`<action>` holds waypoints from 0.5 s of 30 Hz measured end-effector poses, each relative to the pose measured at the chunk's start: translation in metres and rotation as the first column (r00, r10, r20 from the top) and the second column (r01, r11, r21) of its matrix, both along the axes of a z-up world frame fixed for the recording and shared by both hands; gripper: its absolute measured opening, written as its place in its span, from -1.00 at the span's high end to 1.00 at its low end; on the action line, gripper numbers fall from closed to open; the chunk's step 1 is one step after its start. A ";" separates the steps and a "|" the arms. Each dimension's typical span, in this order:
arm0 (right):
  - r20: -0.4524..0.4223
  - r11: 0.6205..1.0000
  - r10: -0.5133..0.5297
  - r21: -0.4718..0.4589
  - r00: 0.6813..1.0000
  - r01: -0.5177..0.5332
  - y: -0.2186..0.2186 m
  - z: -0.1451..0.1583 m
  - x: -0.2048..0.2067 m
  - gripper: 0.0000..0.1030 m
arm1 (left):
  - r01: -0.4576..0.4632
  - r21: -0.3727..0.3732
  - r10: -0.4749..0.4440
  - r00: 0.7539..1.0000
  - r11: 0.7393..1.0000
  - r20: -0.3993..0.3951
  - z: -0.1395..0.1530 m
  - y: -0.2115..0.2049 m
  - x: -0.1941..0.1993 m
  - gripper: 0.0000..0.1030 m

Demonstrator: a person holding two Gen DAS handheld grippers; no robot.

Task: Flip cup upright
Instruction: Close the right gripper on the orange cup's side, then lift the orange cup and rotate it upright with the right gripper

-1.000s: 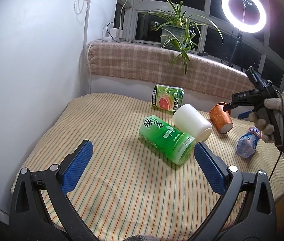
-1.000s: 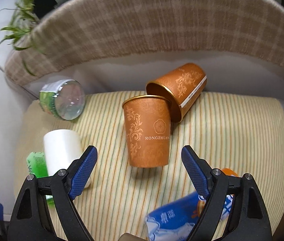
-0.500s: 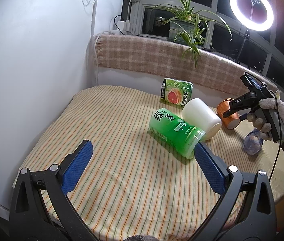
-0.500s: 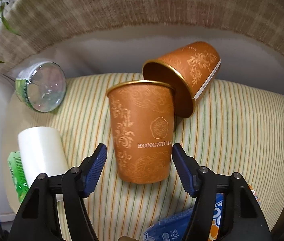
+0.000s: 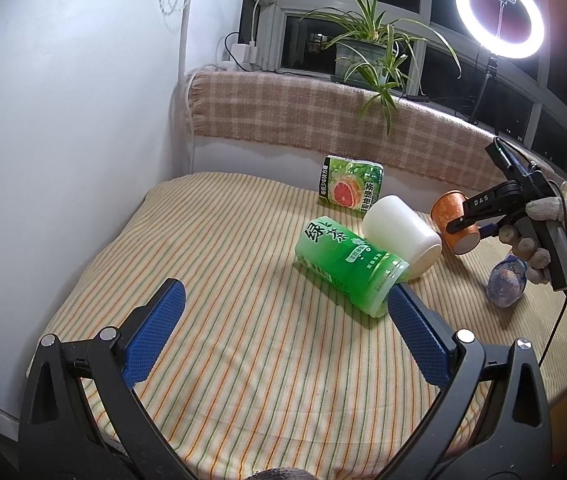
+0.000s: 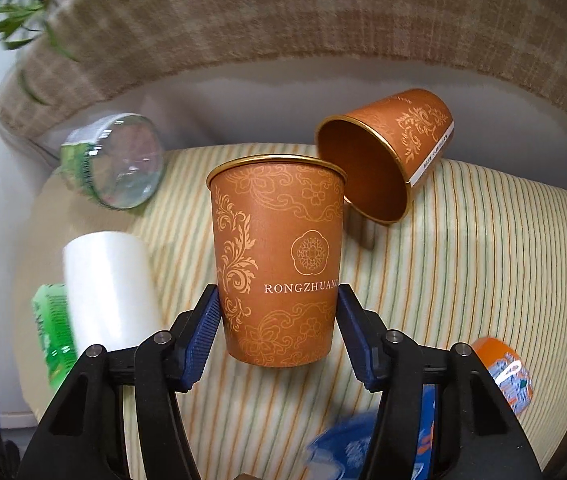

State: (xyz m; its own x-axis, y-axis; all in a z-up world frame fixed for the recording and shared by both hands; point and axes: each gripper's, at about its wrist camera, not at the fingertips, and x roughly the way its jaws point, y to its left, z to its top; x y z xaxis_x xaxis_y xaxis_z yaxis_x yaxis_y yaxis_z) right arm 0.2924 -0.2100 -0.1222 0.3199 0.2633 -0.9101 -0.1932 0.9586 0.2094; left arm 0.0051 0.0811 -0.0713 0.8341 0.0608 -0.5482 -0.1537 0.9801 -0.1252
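Note:
An orange paper cup (image 6: 279,264) with gold patterns sits between the blue pads of my right gripper (image 6: 277,320), which is shut on its lower body. In the left wrist view the same cup (image 5: 453,220) hangs tilted, base pointing down and toward the camera, held by the right gripper (image 5: 463,222) just above the striped cloth. A second orange cup (image 6: 383,160) lies on its side behind it, mouth toward the camera. My left gripper (image 5: 283,332) is open and empty over the near part of the cloth.
A green tea bottle (image 5: 349,266) and a white cup (image 5: 401,232) lie on their sides mid-table. A green grapefruit packet (image 5: 349,190) stands behind them. A small plastic bottle (image 5: 505,282) lies at right. A plaid-covered ledge (image 5: 303,112) with a plant (image 5: 367,52) runs along the back.
My right gripper moved in around the nearer orange cup and closed on it; the cup now appears tipped and off the cloth. The left gripper shifted its view slightly but stays open.

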 end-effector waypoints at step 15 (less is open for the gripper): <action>0.108 0.979 0.043 0.193 0.993 -0.064 -0.025 0.036 -0.104 -0.10 | 0.052 0.003 -0.052 0.999 0.999 0.000 0.006 -0.020 0.002 -0.99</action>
